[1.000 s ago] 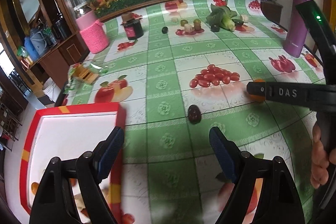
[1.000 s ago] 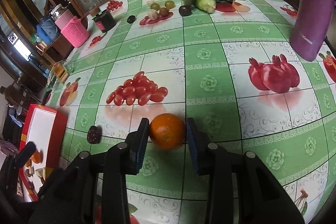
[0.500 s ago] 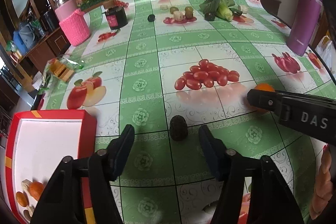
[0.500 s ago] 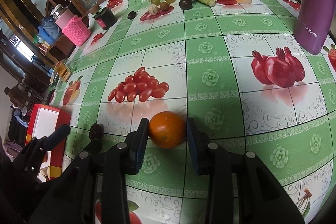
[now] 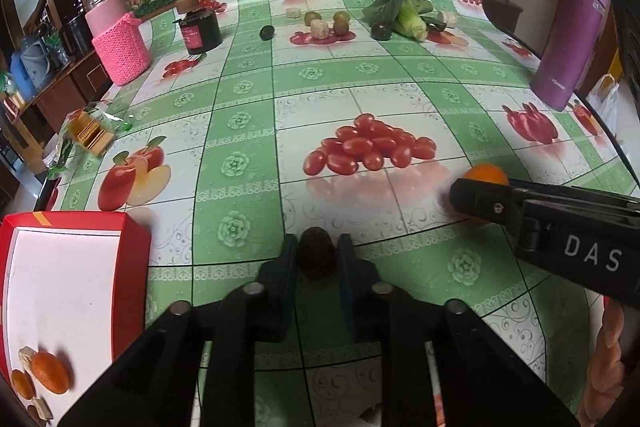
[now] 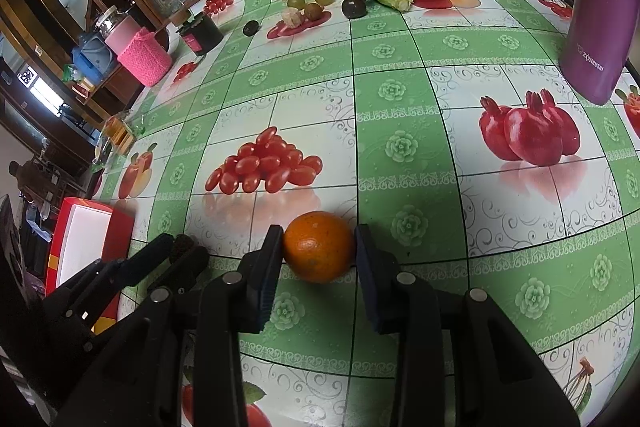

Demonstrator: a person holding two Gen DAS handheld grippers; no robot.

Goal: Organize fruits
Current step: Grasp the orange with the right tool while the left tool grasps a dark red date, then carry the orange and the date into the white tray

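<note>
Pinching a dark fruit [image 5: 317, 254] that my left tool [image 5: 318, 259] just closed on, probably a date; my right tool [image 6: 318, 247] grips the orange [image 6: 319, 246], both box-ready.

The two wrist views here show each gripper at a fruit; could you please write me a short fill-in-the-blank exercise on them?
1. The right gripper is closed on the ____ fruit.
2. The left gripper is shut on a small ____-coloured fruit.
3. The box beside the left gripper has a ____ rim.
4. The tall flask at the table's far right is ____.

Missing words: orange; dark; red; purple
</note>
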